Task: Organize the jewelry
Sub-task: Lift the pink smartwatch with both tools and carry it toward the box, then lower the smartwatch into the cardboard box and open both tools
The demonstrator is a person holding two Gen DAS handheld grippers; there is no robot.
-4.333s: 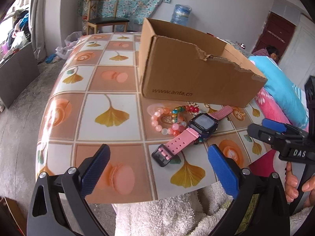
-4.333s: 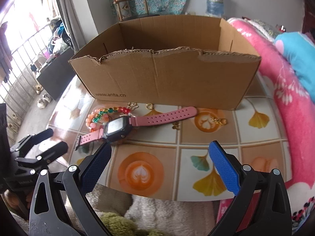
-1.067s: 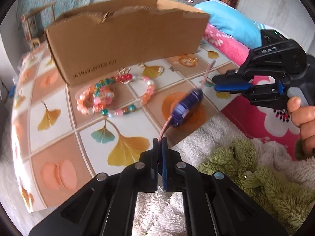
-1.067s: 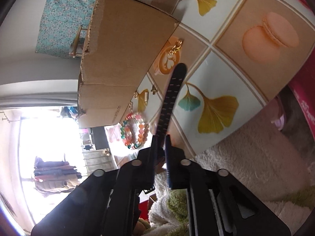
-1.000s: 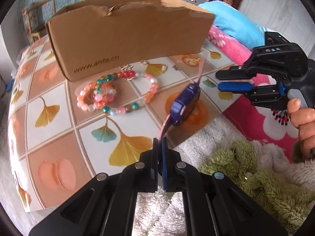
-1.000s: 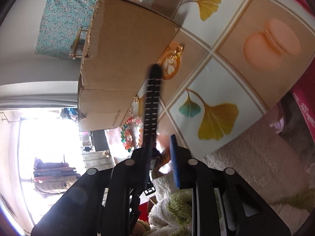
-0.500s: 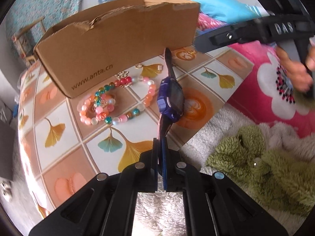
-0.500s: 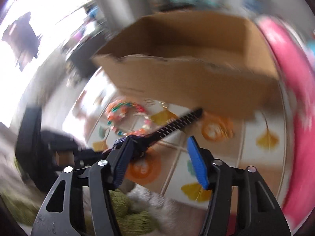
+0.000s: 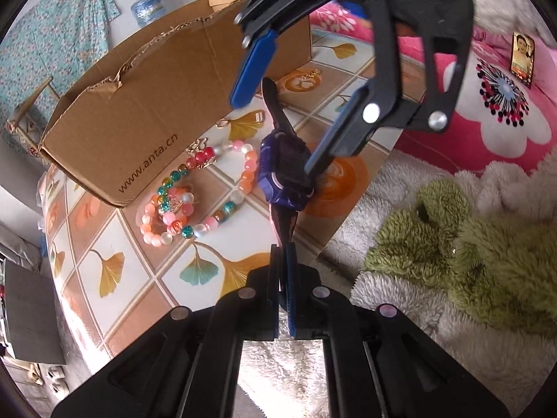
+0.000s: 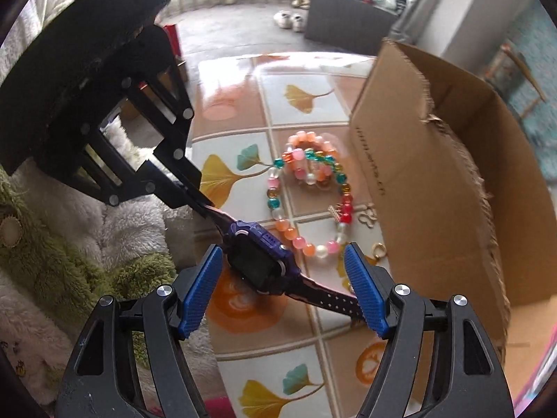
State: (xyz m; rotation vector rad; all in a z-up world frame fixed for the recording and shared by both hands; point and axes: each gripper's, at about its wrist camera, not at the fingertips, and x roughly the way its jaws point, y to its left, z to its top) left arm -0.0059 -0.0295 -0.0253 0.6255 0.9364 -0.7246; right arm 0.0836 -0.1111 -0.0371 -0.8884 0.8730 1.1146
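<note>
So the left gripper (image 9: 284,264) is clamped on one strap of the watch (image 10: 259,261), holding it up over the table (image 9: 222,261) near the box (image 9: 146,104). Right gripper (image 10: 282,289) has just been opening, its pads either side of the watch (not touching). Bracelets (image 10: 306,188) lie beside the box.

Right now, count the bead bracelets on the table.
2. A small bracelet lies by the box corner; a larger bracelet loops round it, toward the watch. More may be hidden.
</note>
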